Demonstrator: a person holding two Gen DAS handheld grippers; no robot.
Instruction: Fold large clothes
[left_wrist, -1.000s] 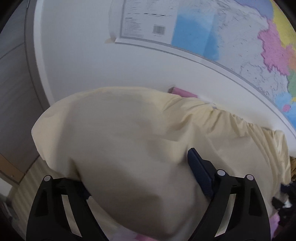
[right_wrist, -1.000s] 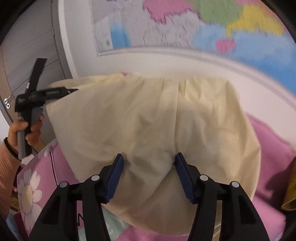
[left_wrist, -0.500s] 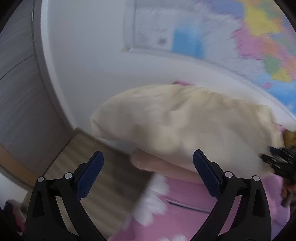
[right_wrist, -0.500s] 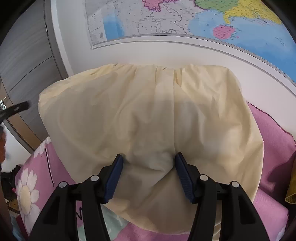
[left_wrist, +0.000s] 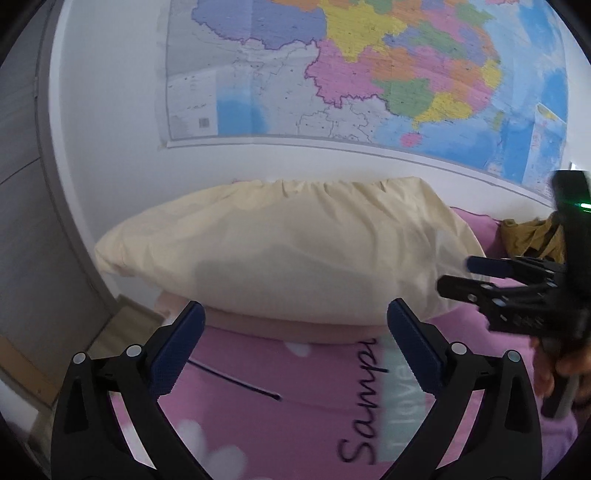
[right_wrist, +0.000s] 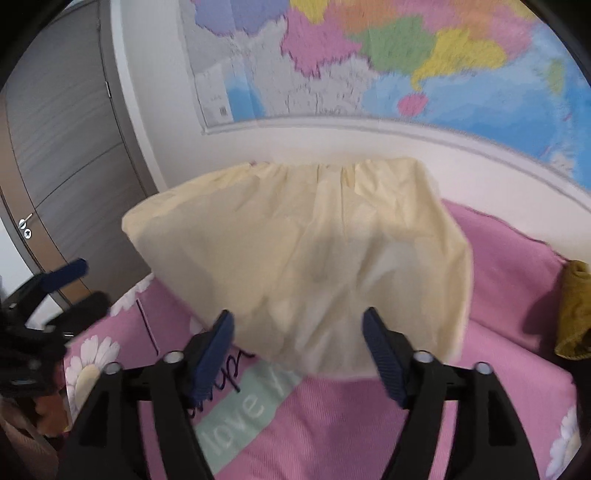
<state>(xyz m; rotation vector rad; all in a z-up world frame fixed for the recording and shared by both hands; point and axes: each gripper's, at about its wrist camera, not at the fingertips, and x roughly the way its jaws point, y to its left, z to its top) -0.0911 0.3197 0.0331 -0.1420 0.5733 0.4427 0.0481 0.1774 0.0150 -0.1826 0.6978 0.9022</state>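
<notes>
cream garment (left_wrist: 280, 254) | folded on pink bedspread (left_wrist: 295, 417) | both grippers empty, apart

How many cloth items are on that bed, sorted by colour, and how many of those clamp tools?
Pale yellow folded garment: 1
Mustard-yellow crumpled cloth: 1
Pink flowered bedspread: 1
Black two-finger grippers, left gripper and right gripper: 2
Total: 5

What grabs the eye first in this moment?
A pale yellow garment lies folded on the pink bedspread below a colourful wall map. Both claws, left and right, hang open before it, holding nothing. A mustard cloth sits at the right edge.
</notes>
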